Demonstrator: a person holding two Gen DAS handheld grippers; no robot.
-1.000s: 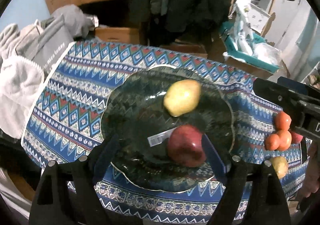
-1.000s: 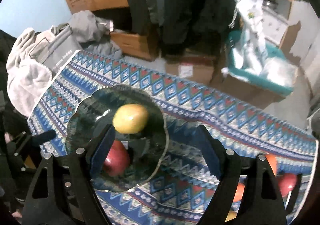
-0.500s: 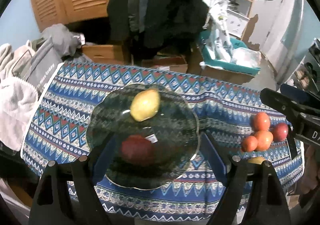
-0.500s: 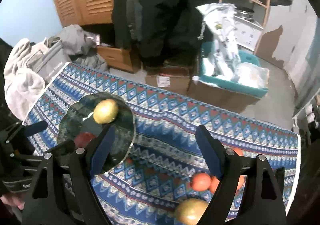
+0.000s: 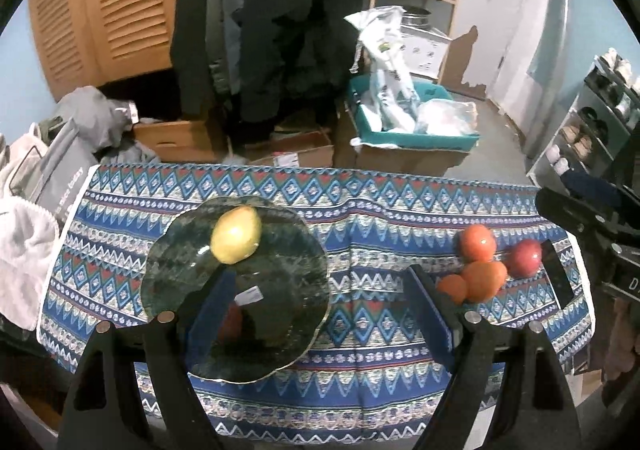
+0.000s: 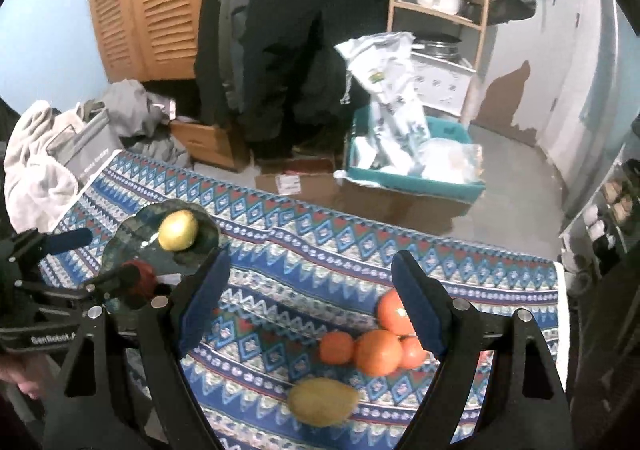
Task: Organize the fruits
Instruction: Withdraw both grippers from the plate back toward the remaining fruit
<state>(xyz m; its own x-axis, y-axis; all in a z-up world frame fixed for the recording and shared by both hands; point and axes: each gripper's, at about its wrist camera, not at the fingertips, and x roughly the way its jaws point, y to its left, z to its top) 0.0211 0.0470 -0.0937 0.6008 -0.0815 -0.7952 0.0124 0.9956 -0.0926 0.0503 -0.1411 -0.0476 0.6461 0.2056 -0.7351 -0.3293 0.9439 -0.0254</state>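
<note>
Partly, left fingers (image 5: 212,314) hide a red apple (image 5: 231,324) on the plate (image 5: 280,274).

A dark glass scalloped plate (image 5: 280,250) sat on the left part of the blue zigzag-patterned tablecloth (image 5: 360,218), with a yellow round fruit (image 5: 236,235) on the plate's far side and a red apple (image 6: 140,279) on its near side. Well to the right of the plate, a cluster of orange round fruits (image 6: 376,344) lay touching one another on the cloth, a yellow-brown oval fruit (image 6: 323,401) just in front of them. Behind the table, beyond the plate, cardboard boxes (image 5: 292,150) stood on the floor.
</note>
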